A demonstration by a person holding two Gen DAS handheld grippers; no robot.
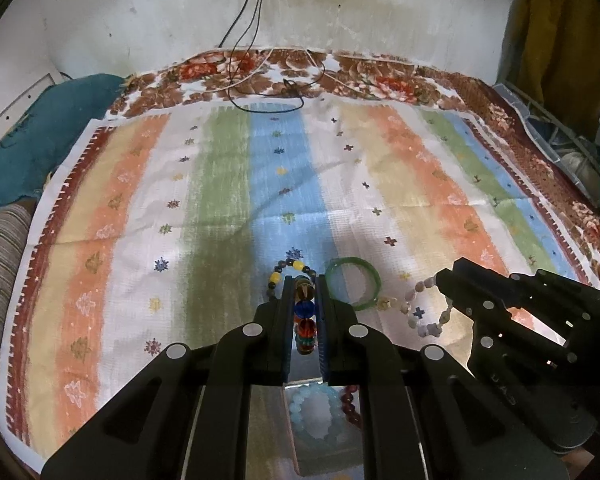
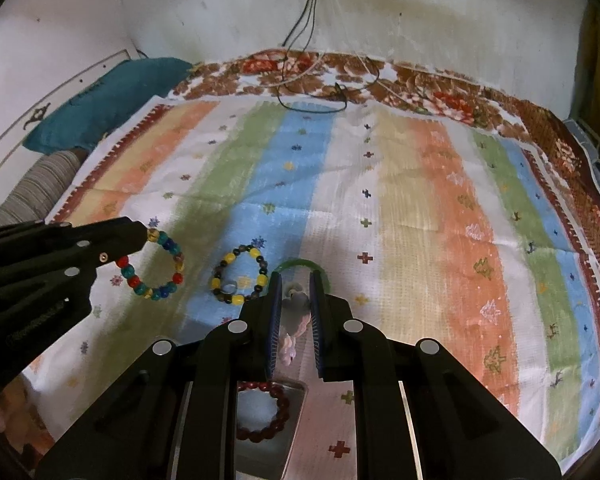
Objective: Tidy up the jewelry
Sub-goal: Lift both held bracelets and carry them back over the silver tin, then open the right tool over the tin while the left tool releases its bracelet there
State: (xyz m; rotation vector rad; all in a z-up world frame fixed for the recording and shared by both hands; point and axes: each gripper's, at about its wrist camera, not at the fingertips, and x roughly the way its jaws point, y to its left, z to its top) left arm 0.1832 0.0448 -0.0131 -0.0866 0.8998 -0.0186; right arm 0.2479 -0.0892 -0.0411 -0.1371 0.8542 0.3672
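Note:
My left gripper is shut on a multicolour bead bracelet, which also shows in the right wrist view hanging from its tip. My right gripper is shut on a pale pink and white bead bracelet; it also shows in the left wrist view at that gripper's tip. A yellow and dark bead bracelet and a green bangle lie on the striped cloth between the two grippers.
A dark red bead bracelet and a pale blue bead bracelet lie low under the grippers. Black and white cables trail over the floral bedsheet at the back. A teal pillow lies at the left.

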